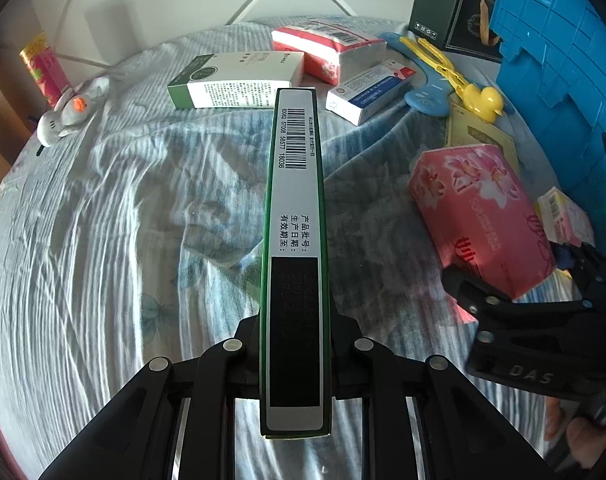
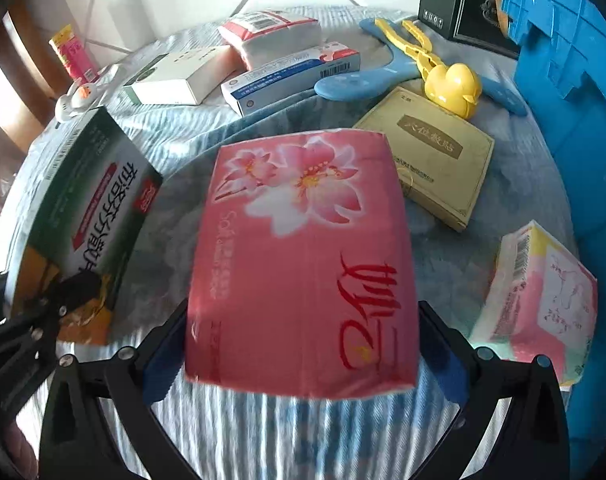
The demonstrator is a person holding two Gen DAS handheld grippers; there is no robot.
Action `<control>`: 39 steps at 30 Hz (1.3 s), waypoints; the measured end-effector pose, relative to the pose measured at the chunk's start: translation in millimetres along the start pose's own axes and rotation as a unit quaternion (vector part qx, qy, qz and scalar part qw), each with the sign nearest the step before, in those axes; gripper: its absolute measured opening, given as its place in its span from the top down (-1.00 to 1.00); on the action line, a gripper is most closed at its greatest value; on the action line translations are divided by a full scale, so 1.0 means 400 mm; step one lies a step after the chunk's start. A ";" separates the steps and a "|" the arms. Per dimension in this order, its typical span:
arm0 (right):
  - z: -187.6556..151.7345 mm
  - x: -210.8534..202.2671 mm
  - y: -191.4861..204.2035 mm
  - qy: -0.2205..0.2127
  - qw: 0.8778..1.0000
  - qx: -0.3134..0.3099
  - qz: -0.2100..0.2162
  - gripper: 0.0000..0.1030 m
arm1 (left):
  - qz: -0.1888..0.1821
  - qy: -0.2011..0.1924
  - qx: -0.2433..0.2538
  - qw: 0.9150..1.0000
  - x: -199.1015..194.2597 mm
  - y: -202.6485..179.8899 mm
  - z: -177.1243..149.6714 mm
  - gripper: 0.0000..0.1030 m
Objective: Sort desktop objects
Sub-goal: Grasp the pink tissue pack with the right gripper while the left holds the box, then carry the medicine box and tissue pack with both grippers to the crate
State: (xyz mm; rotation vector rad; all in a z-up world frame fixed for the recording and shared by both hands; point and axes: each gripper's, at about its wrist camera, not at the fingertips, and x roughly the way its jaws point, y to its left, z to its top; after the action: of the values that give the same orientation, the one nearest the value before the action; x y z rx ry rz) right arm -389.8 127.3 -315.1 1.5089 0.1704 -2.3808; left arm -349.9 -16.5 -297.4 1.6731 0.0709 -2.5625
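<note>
My left gripper (image 1: 295, 344) is shut on a green medicine box (image 1: 297, 216), held on edge above the blue striped cloth; it also shows in the right wrist view (image 2: 87, 216), at the left. My right gripper (image 2: 303, 344) is shut on a pink tissue pack (image 2: 307, 252) with a flower print, its blue pads (image 2: 161, 364) against the pack's sides. In the left wrist view the right gripper (image 1: 503, 320) and the pink pack (image 1: 479, 216) sit at the right.
A blue crate (image 2: 575, 80) stands at the right. On the cloth lie a tan box (image 2: 431, 160), a yellow duck clamp (image 2: 451, 88), a blue-white box (image 2: 291, 76), a white-green box (image 1: 239, 80), another tissue pack (image 2: 543, 304) and a dark box (image 1: 451, 16).
</note>
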 end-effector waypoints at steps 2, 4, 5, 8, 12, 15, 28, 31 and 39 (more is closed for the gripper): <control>0.007 0.006 0.013 -0.015 1.000 -0.004 -0.006 -1.00 | -0.001 -0.002 -0.007 1.000 0.006 0.003 0.002 0.61; 0.008 0.018 0.012 -0.018 1.000 -0.001 -0.011 -1.00 | 0.002 -0.005 -0.010 1.000 0.016 0.001 0.001 0.61; 0.005 0.025 0.011 -0.017 1.000 0.000 -0.011 -1.00 | 0.004 -0.006 -0.010 1.000 0.020 -0.001 -0.001 0.61; -0.008 0.020 0.017 -0.015 1.000 -0.002 -0.015 -0.77 | 0.006 -0.014 -0.007 1.000 0.010 -0.004 -0.011 0.62; -0.022 -0.016 0.029 -0.018 1.000 -0.005 -0.021 -0.74 | 0.013 -0.036 0.005 0.999 -0.043 -0.005 -0.017 0.63; -0.025 -0.077 0.036 -0.035 0.999 0.000 -0.017 -0.74 | 0.011 -0.062 0.013 0.998 -0.109 0.002 -0.009 0.63; 0.023 -0.442 0.135 -0.158 0.986 0.005 -0.055 -0.74 | -0.027 -0.159 0.032 0.986 -0.386 0.085 0.005 0.62; 0.026 -0.523 0.148 -0.181 0.981 0.007 -0.071 -0.74 | -0.040 -0.181 0.038 0.982 -0.444 0.089 0.006 0.62; 0.032 -0.747 0.110 -0.241 0.965 0.020 -0.104 -0.74 | -0.073 -0.231 0.058 0.969 -0.579 0.015 0.043 0.62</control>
State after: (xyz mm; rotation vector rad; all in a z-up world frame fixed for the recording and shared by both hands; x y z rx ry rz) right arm -268.9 142.4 -38.3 0.9190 0.1732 -2.8514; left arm -272.2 -14.0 -78.4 1.0920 0.0146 -3.0489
